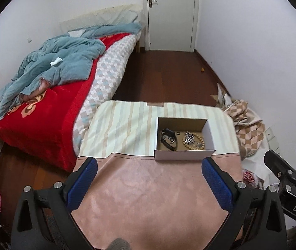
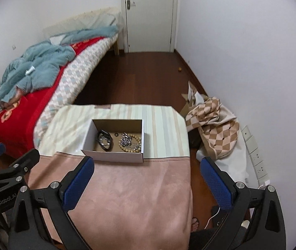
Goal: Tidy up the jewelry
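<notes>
A white cardboard box [image 1: 184,155] with a brown inside sits on the table; it also shows in the right wrist view [image 2: 114,156]. Inside lie a black band [image 1: 169,139], a small dark ring [image 1: 177,133], a silver chain [image 1: 188,136] and a wooden bead bracelet [image 1: 197,143]. The same pieces show in the right wrist view: band [image 2: 105,139], ring [image 2: 116,134], chain [image 2: 126,139], beads [image 2: 134,148]. My left gripper [image 1: 149,166] is open and empty, short of the box. My right gripper [image 2: 146,166] is open and empty, near the box's right corner.
The table has a pink cloth [image 1: 148,198] in front and a striped cloth [image 1: 123,129] behind. A bed [image 1: 43,114] with a red blanket stands left. A checked blanket [image 2: 212,125] lies on the floor right. A door [image 1: 170,14] is at the back.
</notes>
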